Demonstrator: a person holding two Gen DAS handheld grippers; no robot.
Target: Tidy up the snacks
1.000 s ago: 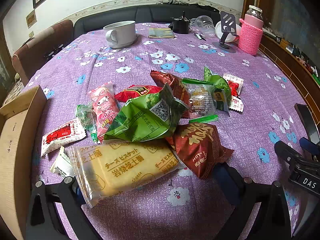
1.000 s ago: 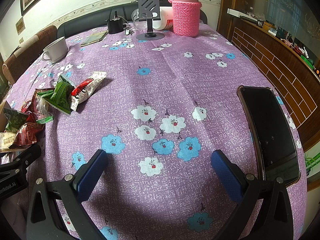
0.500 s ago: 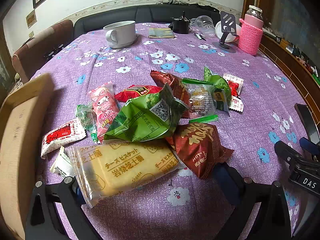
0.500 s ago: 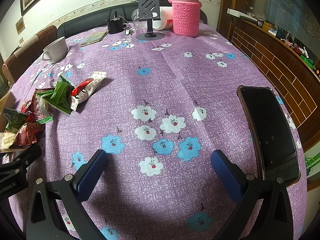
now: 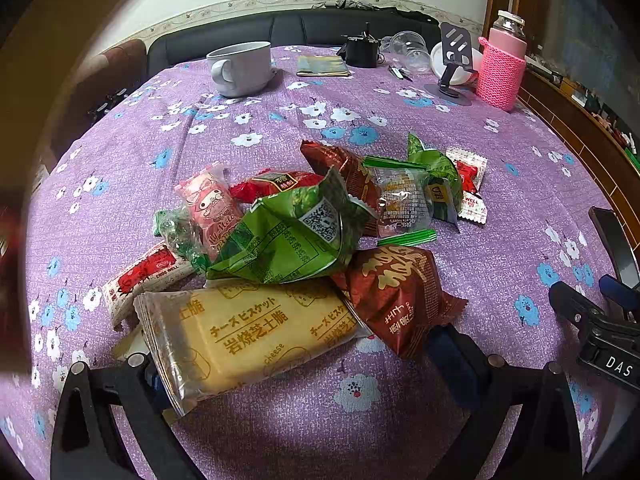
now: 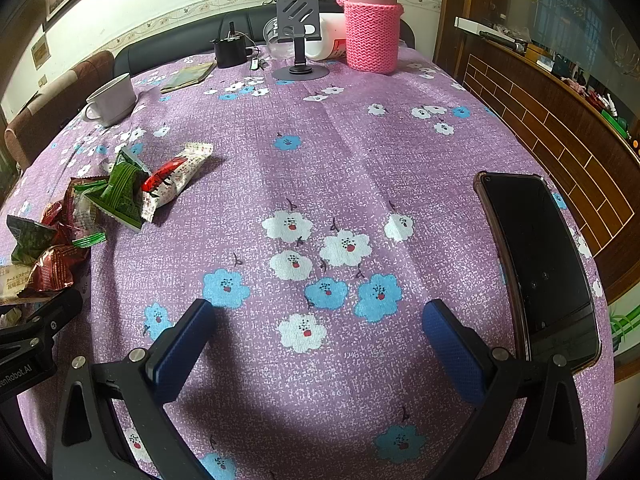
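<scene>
Left tool (image 5: 304, 364) spread wide around cheese biscuit pack (image 5: 248, 332), right tool (image 6: 320, 336) wide, empty

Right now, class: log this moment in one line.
left gripper: open, straddling yellow cheese biscuit packet | right gripper: open, empty

- Under both my claws the tablecloth (image 6: 320, 152) is woven cloth, matt and slightly rough.
- Between my left claw's fingers, the cheese biscuit pack (image 5: 248, 332) is glossy clear plastic film.
- Just ahead, the green packet (image 5: 288, 236) and brown packet (image 5: 400, 292) are crinkled shiny foil-like plastic.
- Right of my right claw, the phone (image 6: 536, 260) has smooth glossy glass.
- Far ahead, the bottle sleeve (image 6: 372, 36) is knitted yarn; the mug (image 5: 240, 66) looks like smooth glazed ceramic.
</scene>
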